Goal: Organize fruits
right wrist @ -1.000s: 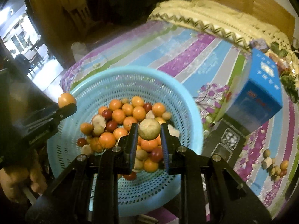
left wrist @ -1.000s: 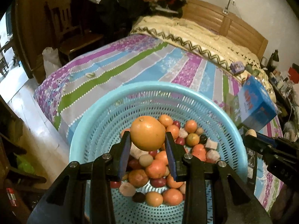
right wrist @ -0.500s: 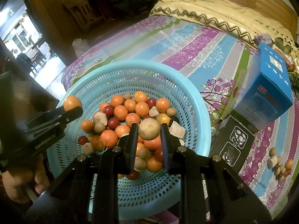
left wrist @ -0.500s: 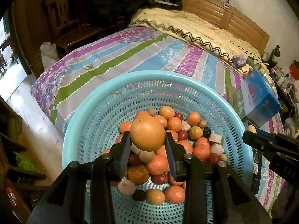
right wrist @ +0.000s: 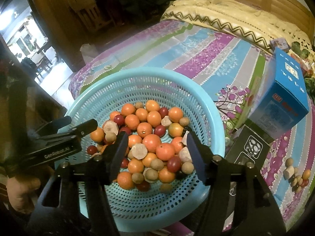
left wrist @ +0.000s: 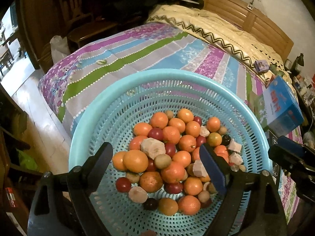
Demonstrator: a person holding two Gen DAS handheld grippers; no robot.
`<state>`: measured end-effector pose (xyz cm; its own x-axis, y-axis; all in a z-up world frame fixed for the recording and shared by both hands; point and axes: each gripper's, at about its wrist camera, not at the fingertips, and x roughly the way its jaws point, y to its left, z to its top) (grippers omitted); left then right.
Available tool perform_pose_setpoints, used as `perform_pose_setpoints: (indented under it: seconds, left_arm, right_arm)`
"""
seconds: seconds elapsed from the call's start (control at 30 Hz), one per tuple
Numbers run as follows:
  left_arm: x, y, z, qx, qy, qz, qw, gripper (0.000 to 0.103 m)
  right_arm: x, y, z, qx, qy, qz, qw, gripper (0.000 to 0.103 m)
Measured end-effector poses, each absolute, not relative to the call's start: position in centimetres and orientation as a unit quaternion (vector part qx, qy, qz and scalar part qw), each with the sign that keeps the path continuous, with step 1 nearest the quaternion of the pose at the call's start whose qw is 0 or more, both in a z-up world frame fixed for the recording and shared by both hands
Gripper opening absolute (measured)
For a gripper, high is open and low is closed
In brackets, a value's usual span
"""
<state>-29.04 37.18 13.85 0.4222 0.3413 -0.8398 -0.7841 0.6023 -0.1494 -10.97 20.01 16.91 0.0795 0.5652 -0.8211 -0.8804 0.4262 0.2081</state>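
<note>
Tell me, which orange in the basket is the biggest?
The large orange at the left edge of the pile in the blue basket, beside the open left gripper's left finger. It looks clearly bigger than the tangerines around it.

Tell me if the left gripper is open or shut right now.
Open. The left gripper has just opened; its jaws stand apart over the basket, nothing between them.

A round turquoise perforated basket (right wrist: 214, 122), set on a striped bedspread (right wrist: 206, 59), is filled at its centre with a heap of fruits (right wrist: 149, 143) (oranges, dark red plums, brownish round pieces), while a small cluster of fruit (right wrist: 297, 177) is left on the bedspread to the right.
</note>
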Motion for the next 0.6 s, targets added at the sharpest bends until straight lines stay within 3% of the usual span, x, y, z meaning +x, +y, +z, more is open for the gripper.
perform_pose_setpoints:
  seconds: [0.47,0.6]
  left_arm:
    - [-28.4,36.2,15.1,-0.257,0.398,0.35,0.808,0.091]
    - [-27.0,34.6,16.2,-0.239,0.391,0.344,0.819,0.095]
  right_arm:
    - [-11.0,19.5,17.4,-0.166,0.443,0.507,0.721,0.066]
    - [-10.9,18.0,18.1,-0.16,0.434,0.501,0.731,0.066]
